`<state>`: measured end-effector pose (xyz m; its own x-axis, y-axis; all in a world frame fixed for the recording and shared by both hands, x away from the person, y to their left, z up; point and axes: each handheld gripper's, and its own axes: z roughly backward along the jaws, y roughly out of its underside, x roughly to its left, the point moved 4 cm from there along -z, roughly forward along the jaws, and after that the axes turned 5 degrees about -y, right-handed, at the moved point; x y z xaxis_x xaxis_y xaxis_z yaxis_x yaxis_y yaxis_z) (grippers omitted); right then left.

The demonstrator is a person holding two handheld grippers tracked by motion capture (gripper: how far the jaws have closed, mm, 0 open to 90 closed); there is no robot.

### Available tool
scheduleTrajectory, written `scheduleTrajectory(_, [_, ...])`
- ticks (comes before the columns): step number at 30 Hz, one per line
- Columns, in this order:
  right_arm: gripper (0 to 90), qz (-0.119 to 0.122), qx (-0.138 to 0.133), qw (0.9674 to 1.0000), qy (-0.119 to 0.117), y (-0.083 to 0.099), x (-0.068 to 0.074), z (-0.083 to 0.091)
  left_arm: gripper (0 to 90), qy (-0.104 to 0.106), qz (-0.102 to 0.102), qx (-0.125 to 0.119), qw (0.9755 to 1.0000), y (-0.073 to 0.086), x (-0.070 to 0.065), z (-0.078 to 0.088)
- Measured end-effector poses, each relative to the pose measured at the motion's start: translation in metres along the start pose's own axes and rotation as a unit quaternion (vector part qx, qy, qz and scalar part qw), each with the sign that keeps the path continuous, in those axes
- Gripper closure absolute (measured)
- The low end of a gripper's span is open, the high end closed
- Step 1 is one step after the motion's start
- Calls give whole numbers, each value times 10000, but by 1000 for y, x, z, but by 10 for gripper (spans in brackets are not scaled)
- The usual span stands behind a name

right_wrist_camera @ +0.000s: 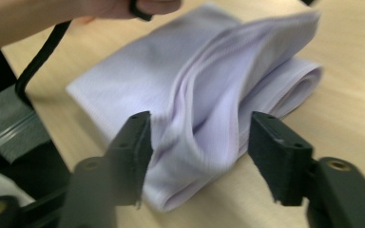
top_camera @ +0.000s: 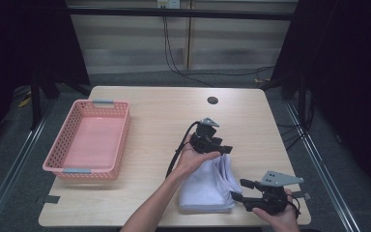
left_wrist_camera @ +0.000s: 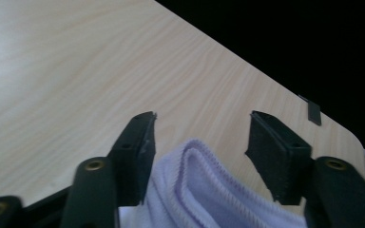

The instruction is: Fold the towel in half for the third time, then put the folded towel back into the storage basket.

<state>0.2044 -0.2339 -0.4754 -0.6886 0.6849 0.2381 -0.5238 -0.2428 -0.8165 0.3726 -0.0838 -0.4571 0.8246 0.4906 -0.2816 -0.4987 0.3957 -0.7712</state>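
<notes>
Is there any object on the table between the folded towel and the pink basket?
Nothing visible: only bare table lies between the folded towel and the pink basket on its left.

My right hand-held gripper (right_wrist_camera: 197,142) has its black jaws spread apart, clear of the folded, pale lilac cloth towel (right_wrist_camera: 195,95) lying on the light wood bench (right_wrist_camera: 351,95). Far left, a hand (right_wrist_camera: 123,7) grips a black cable (right_wrist_camera: 38,61).

A pale lilac towel (top_camera: 207,186) is lying folded in several layers on the near right part of the wooden table (top_camera: 154,111), its rounded fold being turned to the right.
</notes>
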Motion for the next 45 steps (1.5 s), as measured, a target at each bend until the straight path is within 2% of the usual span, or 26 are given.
scheduleTrajectory(2, [328, 30, -111, 9999, 126, -7, -1, 1, 398, -39, -63, -18, 10000, 0, 1, 11])
scheduleTrajectory(4, [323, 135, -64, 9998, 94, -15, -3, -3, 378, -133, -76, -84, 9998, 5, 6, 25])
scheduleTrajectory(6, [268, 102, -47, 9998, 169, -24, -8, -13, 375, -271, -87, -80, 9996, 12, 11, 36])
scheduleTrajectory(8, [265, 219, 70, 9994, 264, -34, -13, -24, 368, -383, -84, -87, 9992, 22, 16, 47])
scheduleTrajectory(9, [247, 238, 54, 9990, 371, -41, -16, -31, 368, -423, -71, -71, 9991, 27, 19, 52])
scheduleTrajectory(10, [240, 202, 16, 9991, 376, -48, -21, -37, 365, -461, -77, -51, 9989, 32, 21, 58])
scheduleTrajectory(11, [238, 222, 90, 9989, 406, -54, -25, -45, 360, -457, -57, -53, 9989, 37, 23, 63])
scheduleTrajectory(13, [208, 206, 169, 9983, 526, -65, -35, -60, 360, -584, -15, -48, 9983, 46, 27, 74])
scheduleTrajectory(15, [218, 150, 367, 9974, 594, -72, -42, -77, 354, -638, -27, -50, 9979, 55, 29, 86])
scheduleTrajectory(17, [228, 202, 463, 9964, 686, -75, -48, -89, 344, -651, -51, 1, 9979, 63, 29, 95])
scheduleTrajectory(19, [237, 183, 724, 9942, 773, -74, -54, -100, 337, -641, -45, 34, 9979, 72, 28, 101])
scheduleTrajectory(20, [245, 259, 837, 9919, 921, -73, -58, -104, 331, -631, -23, 21, 9980, 77, 27, 104])
scheduleTrajectory(21, [243, 192, 883, 9909, 998, -71, -62, -106, 330, -624, -29, 76, 9980, 82, 26, 107])
scheduleTrajectory(22, [260, 112, 929, 9915, 907, -69, -67, -107, 325, -602, -55, 132, 9981, 88, 25, 110])
scheduleTrajectory(26, [283, -27, 917, 9924, 821, -59, -79, -97, 300, -519, -120, 385, 9978, 111, 15, 120])
scheduleTrajectory(29, [291, 36, 923, 9928, 760, -54, -87, -88, 278, -494, -89, 460, 9977, 136, 4, 128])
scheduleTrajectory(32, [281, 33, 1021, 9930, 586, -46, -94, -88, 247, -378, -146, 675, 9969, 156, -6, 130])
scheduleTrajectory(34, [280, -13, 1222, 9915, 452, -35, -97, -93, 228, -278, -196, 836, 9959, 163, -11, 128])
scheduleTrajectory(36, [275, -91, 1190, 9922, 347, -30, -99, -95, 216, -238, -211, 916, 9953, 165, -14, 123])
scheduleTrajectory(38, [243, -31, 1188, 9923, 347, -33, -101, -95, 212, -121, -370, 950, 9947, 163, -19, 119])
scheduleTrajectory(39, [244, -33, 1158, 9927, 329, -34, -100, -95, 212, -129, -318, 957, 9948, 163, -21, 114])
scheduleTrajectory(41, [245, 3, 1065, 9940, 260, -37, -100, -97, 202, -70, -346, 1021, 9941, 164, -23, 108])
scheduleTrajectory(42, [244, 26, 1061, 9941, 222, -38, -98, -98, 210, -96, -433, 1132, 9926, 165, -24, 106])
scheduleTrajectory(43, [243, 22, 1089, 9939, 171, -39, -98, -99, 211, -96, -459, 1119, 9926, 165, -26, 102])
scheduleTrajectory(44, [232, 37, 1169, 9930, 187, -38, -97, -102, 217, -113, -567, 1187, 9912, 165, -25, 101])
scheduleTrajectory(45, [238, 50, 1178, 9928, 186, -38, -97, -102, 226, -88, -548, 1178, 9915, 165, -26, 99])
